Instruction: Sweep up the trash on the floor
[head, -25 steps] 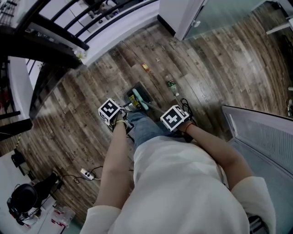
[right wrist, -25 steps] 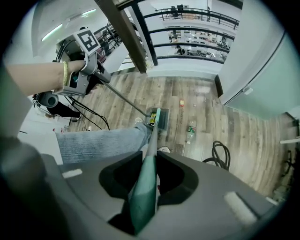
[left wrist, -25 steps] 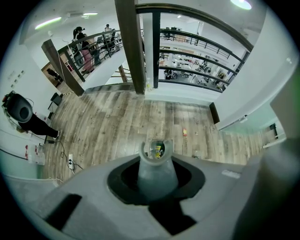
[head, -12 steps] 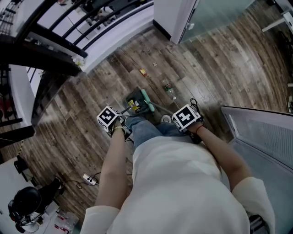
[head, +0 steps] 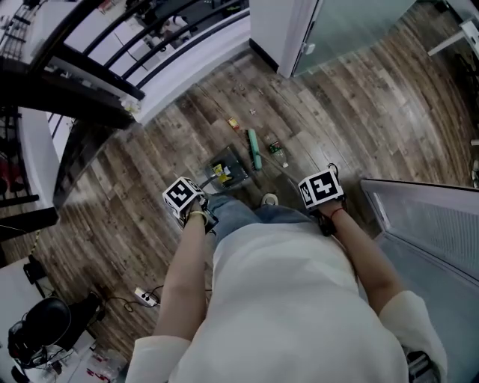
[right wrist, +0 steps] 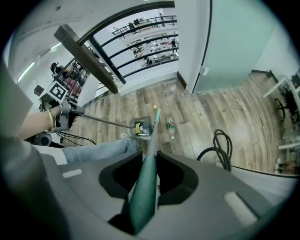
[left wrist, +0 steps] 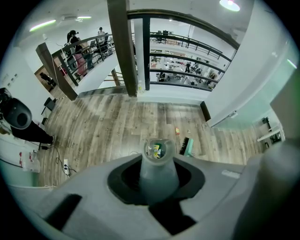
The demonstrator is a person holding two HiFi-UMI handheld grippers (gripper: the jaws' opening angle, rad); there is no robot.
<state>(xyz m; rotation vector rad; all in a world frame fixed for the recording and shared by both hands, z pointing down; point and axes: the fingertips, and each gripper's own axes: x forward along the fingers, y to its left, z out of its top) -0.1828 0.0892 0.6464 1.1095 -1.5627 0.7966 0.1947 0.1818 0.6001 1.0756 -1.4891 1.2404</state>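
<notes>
My left gripper (head: 187,200) is shut on the grey pole of a dustpan (head: 227,170), which stands on the wood floor with yellow trash inside. In the left gripper view the pole (left wrist: 157,164) runs up between the jaws to the dustpan (left wrist: 156,149). My right gripper (head: 322,191) is shut on the green broom handle (right wrist: 145,187). The broom head (head: 255,148) rests between the dustpan and a plastic bottle (head: 277,152). A small yellow scrap (head: 234,123) and a tiny bit (head: 252,112) lie farther off.
A glass door (head: 352,22) and white wall corner stand ahead; a dark railing (head: 97,52) runs at the left. A power strip (head: 146,298) lies behind on the left, a black coiled cable (right wrist: 220,145) to the right. A white panel (head: 426,224) borders my right side.
The broom head has swung away from the dustpan, out toward the bottle. My right gripper moved right with the handle. The left gripper and dustpan stayed about where they were.
</notes>
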